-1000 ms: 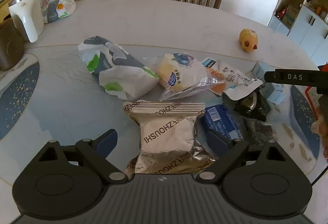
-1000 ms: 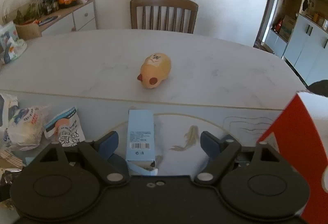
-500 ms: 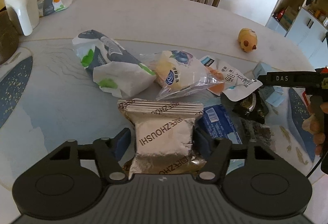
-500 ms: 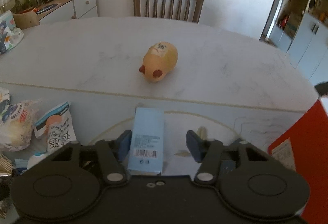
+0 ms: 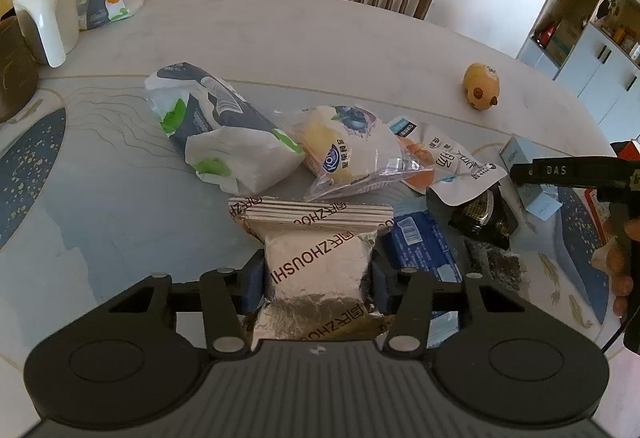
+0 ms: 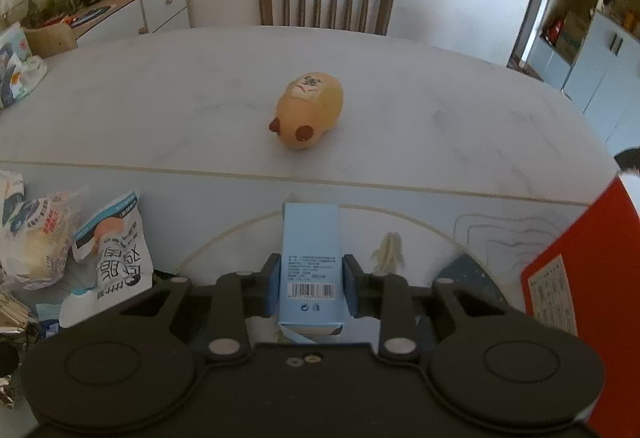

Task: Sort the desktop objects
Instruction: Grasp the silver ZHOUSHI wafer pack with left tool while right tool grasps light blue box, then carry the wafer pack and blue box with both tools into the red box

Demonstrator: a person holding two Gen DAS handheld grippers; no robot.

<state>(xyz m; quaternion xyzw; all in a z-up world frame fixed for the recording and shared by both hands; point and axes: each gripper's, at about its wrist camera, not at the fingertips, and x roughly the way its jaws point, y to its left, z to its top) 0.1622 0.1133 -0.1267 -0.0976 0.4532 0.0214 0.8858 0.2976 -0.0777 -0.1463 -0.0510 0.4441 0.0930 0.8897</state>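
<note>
Both grasps are made; we judge the step in hand to be the pick-up of two items at once, with lift-off not yet visible.

Left gripper (image 5: pixel 318 280): blue pads pinch the silver foil pouch (image 5: pixel 316 262) at its waist, foil creased inward on both sides. The pouch lies at the near edge of the clutter on the table (image 5: pixel 280 37), its sealed end pointing away from us. Close behind it sit the bread bag (image 5: pixel 352 151) and the white and green bag (image 5: pixel 224 133); the dark blue packet (image 5: pixel 420 246) lies just beside it on the right.

Right gripper (image 6: pixel 310 280): pads are pressed against both long sides of the light blue box (image 6: pixel 311 266), barcode face up. The box sits on the table near the red box (image 6: pixel 576 270), with the yellow pig toy (image 6: pixel 310 111) well apart beyond it.

Next move, as we see it: raise each item straight up, then carry it to its group. No sorting destination is evident in either view.

Cautions: the foil is slippery and soft, so it may slide or sag. The blue box's near flap appears open, so it could crush or shed contents if tilted.
</note>
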